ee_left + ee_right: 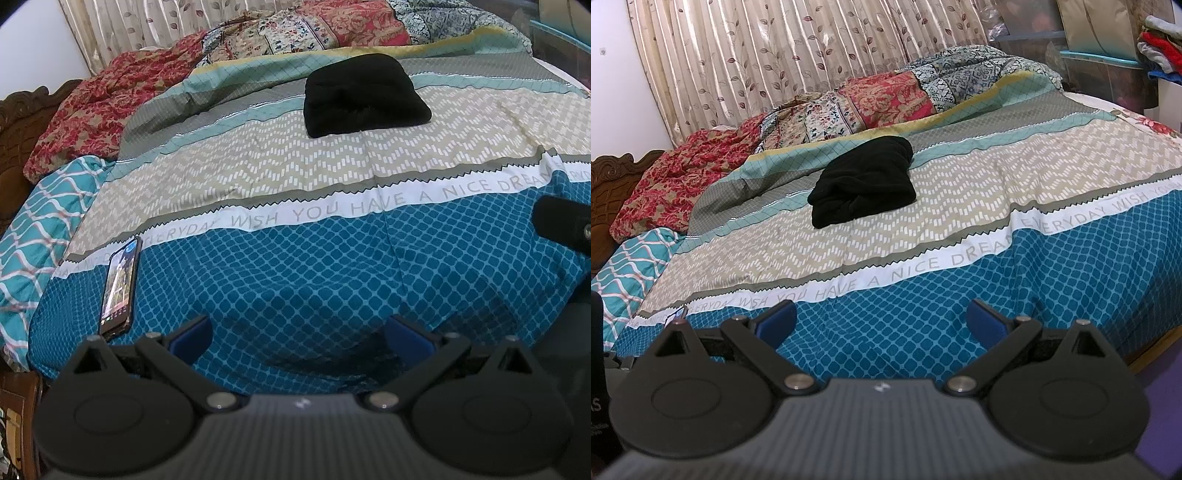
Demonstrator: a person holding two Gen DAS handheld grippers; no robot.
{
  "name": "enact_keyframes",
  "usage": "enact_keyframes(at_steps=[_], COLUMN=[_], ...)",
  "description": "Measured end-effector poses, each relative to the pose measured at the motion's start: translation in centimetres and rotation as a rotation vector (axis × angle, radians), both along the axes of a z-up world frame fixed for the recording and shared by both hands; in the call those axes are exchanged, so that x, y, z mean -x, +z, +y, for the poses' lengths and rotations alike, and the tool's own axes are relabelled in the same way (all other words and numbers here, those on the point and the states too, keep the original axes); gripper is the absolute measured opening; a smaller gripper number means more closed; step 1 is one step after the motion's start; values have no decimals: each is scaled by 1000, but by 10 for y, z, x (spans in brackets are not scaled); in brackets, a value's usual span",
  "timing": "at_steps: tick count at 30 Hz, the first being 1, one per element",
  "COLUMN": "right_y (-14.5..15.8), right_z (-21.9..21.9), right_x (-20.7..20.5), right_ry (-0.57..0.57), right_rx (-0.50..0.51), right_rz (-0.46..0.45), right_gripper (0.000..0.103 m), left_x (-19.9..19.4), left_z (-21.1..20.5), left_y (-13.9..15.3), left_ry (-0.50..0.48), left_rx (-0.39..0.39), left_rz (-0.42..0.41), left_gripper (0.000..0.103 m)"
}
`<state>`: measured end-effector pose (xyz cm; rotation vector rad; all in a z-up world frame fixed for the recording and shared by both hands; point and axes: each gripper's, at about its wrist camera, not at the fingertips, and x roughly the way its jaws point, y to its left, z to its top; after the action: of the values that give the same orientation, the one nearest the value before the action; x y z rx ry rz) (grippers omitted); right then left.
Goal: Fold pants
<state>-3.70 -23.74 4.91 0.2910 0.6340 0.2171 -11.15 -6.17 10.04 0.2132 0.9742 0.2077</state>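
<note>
Folded black pants (365,96) on the bed (332,258) — both grippers empty.

The pants lie in a compact bundle toward the bed's far edge, well apart from both grippers. Left gripper (300,338) and right gripper (882,320) hang over the near edge, fingers spread wide. A phone (120,286) lies near the left corner.

One black pants (365,96), one phone (120,286), two pillows (37,236)
</note>
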Motion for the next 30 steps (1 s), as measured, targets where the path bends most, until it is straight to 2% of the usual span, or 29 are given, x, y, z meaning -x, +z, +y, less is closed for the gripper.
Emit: enact_keyframes(at_steps=[30], right_y=[-2], right_z=[-1], right_x=[0], right_ry=[0], right_rx=[-2], right_rz=[5], right_gripper=[100], left_x=[1], left_z=[-1], left_y=[-3], left_ry=[-1], left_rx=[4], left_rz=[6], left_gripper=[103])
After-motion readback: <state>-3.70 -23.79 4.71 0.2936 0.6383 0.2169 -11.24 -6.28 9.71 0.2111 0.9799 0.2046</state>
